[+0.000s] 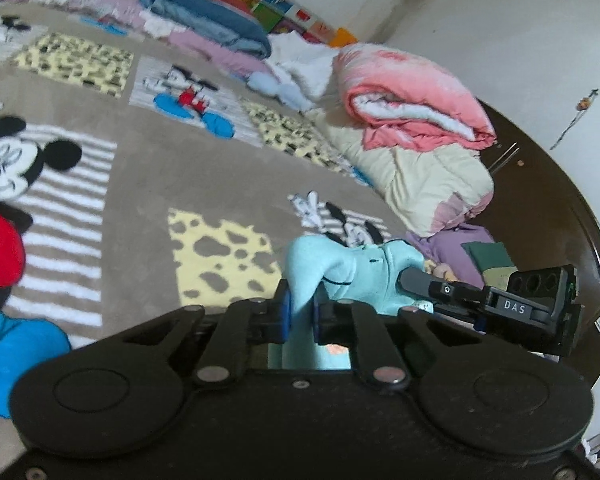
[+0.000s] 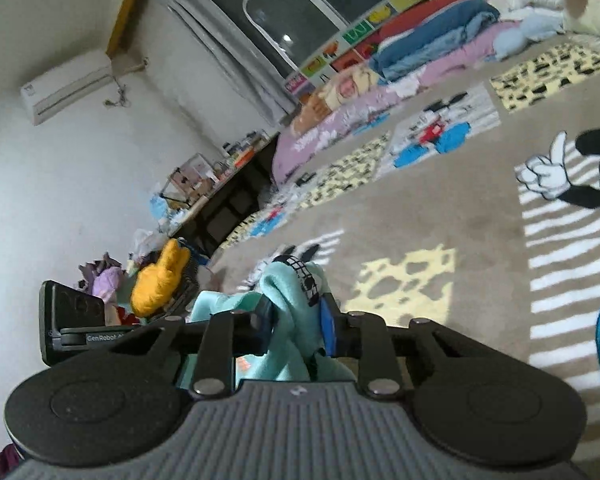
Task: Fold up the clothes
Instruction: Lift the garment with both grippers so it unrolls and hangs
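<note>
Both tongs clenched on the same mint-green garment (image 1: 352,276) — the left gripper (image 1: 300,312) pinches a bunched edge, the right gripper (image 2: 294,320) another, held up over the cartoon blanket (image 1: 140,208). Soft, light, floppy; best gripped at corners or seams. "DAS" reads at three o'clock — "GenRobot" at nine.

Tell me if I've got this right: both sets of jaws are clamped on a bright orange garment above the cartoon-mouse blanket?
Only the colour is wrong. The garment is light turquoise, not orange. The left wrist view shows the left gripper pinching it, and the right wrist view shows the right gripper pinching the same cloth above the cartoon-mouse blanket. The orange thing is a plush toy off the bed.
</note>
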Demonstrator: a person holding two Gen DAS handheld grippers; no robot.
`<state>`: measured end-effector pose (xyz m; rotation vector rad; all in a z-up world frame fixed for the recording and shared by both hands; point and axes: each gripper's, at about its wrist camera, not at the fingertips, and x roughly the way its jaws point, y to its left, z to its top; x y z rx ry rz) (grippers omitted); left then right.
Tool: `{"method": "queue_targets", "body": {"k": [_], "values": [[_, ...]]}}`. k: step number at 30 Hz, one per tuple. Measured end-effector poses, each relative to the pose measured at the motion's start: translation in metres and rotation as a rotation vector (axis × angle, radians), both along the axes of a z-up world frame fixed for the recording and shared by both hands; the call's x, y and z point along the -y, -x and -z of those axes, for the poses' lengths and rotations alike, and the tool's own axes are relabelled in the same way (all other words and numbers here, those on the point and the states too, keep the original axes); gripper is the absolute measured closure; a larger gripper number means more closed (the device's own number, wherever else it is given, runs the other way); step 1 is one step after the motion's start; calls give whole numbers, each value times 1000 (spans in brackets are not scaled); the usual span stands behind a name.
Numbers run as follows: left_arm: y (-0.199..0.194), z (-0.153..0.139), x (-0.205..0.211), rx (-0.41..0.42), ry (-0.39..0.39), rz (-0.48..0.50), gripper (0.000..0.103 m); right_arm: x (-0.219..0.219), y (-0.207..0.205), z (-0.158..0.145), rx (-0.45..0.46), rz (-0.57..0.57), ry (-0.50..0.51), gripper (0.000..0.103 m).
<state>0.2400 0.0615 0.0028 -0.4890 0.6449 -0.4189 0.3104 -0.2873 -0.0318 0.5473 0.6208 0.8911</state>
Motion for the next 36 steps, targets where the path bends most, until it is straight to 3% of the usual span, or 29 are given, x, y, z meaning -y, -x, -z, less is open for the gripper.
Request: {"method": "queue_targets", "body": {"k": [8,15,24,30,33,36], "values": [[-1,-56,-4,88,-11,-19,97,-12,3,-68,91,19,62,79],[-29,-105,-12,138,-58,-42,97,-20,-24,-111,129,47,25,79],[-85,-162,-26,226,-115,-96,97,-38,-87,-157,142,126,-64,80],[-112,-196,-38,342,-181,-163,97,-59,-139,-181,153,159,-119,81],[-114,-196,-46,382,-194,-176,97,-68,-156,-188,187,182,-150,81],[-102,-165,-52,363,-197,-164,97,-75,-157,-176,192,180,-152,81]]}}
